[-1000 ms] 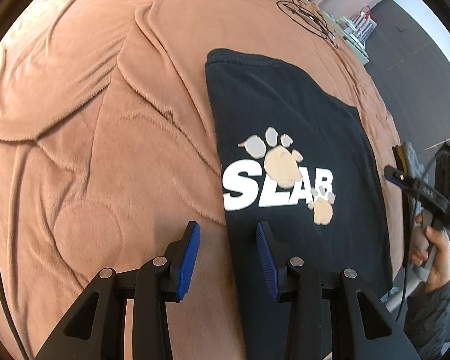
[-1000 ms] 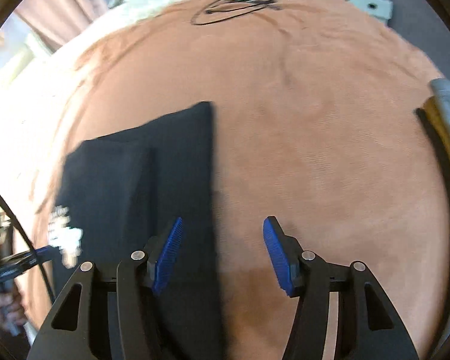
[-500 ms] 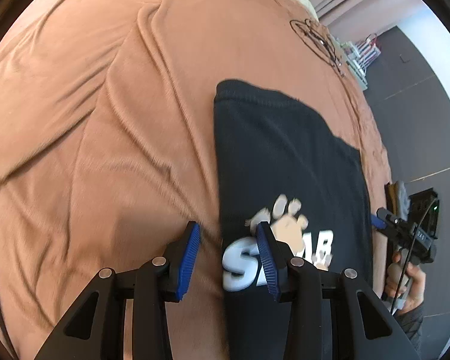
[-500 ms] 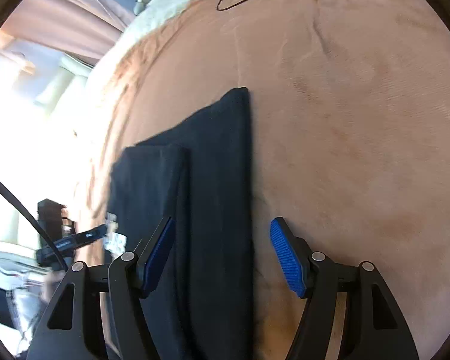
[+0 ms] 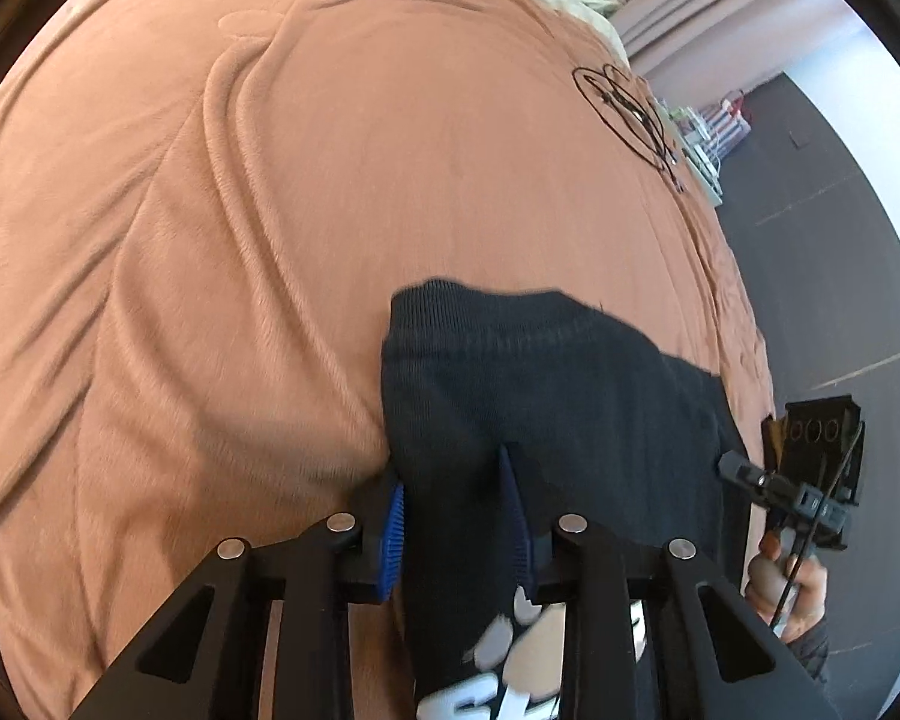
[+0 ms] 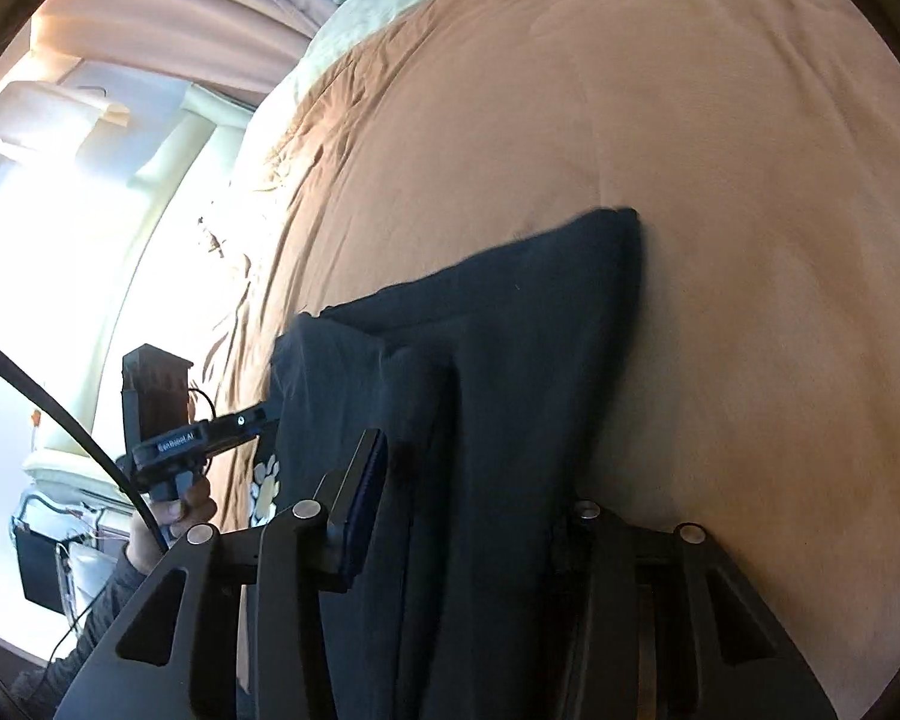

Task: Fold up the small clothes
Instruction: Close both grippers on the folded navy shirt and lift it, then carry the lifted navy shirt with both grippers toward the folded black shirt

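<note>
- Across the lower middle of both wrist views lies the black cotton T-shirt with a white and beige paw print, folded into a long strip on the rust-brown plush bedspread.
- Left gripper: jaws closing, the strip's left edge bunched between its blue pads; whether they press yet I cannot tell.
- Right gripper: jaws closing over the strip's other long edge, cloth between them; its right finger is hidden by fabric.
- Strip's long axis runs up-frame, away from both grippers, which stand at matching points on opposite edges, so the coming fold should carry cloth along that axis.
- Coiled black cable lies well apart, upper right.
</note>
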The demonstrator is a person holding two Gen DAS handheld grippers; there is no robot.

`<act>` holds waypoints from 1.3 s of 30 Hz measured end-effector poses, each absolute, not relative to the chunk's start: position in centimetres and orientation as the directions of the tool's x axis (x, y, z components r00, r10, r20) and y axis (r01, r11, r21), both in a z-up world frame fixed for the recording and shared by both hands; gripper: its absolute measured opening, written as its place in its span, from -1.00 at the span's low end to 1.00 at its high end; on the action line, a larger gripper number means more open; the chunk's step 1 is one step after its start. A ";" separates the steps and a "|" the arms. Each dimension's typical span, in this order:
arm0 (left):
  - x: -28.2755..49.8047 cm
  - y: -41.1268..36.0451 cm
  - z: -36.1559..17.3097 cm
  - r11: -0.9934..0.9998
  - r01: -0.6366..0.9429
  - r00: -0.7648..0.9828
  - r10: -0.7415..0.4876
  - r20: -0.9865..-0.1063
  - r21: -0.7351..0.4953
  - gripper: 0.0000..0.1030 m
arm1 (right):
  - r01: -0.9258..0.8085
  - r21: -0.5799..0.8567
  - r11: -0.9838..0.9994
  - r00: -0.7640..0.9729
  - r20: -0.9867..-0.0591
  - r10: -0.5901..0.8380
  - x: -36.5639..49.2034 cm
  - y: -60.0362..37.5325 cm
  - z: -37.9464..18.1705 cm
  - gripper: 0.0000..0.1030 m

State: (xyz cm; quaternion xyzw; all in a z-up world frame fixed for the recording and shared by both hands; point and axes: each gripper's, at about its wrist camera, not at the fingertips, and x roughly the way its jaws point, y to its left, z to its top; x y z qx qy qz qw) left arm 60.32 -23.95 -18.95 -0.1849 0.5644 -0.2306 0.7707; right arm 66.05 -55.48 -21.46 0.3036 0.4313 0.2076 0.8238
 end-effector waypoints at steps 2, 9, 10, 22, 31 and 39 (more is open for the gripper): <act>60.8 -24.2 -19.1 0.829 0.144 0.266 -0.559 -0.785 -0.541 -0.49 | -0.082 0.655 0.752 0.536 -0.607 0.587 67.0 -54.8 -21.4 -0.45; 60.3 -24.8 -18.0 0.856 0.181 0.312 -0.516 -0.797 -0.484 -0.84 | -0.093 0.538 0.838 0.553 -0.672 0.493 66.6 -52.1 -19.6 -0.75; 60.2 -24.8 -17.6 0.856 0.182 0.318 -0.517 -0.795 -0.484 -0.85 | -0.088 0.532 0.842 0.563 -0.671 0.483 66.3 -51.8 -19.2 -0.76; 56.1 -23.9 -9.5 0.823 0.265 0.376 -0.569 -0.732 -0.503 -0.89 | -0.101 0.422 0.901 0.646 -0.661 0.382 60.9 -46.1 -12.6 -0.78; 49.9 -22.5 -2.0 0.795 0.332 0.438 -0.607 -0.663 -0.508 -0.89 | -0.130 0.377 0.917 0.720 -0.600 0.349 51.6 -44.1 -6.8 -0.78; 43.7 -21.0 4.1 0.772 0.377 0.495 -0.635 -0.593 -0.512 -0.90 | -0.160 0.328 0.931 0.778 -0.539 0.323 41.3 -43.2 -2.4 -0.79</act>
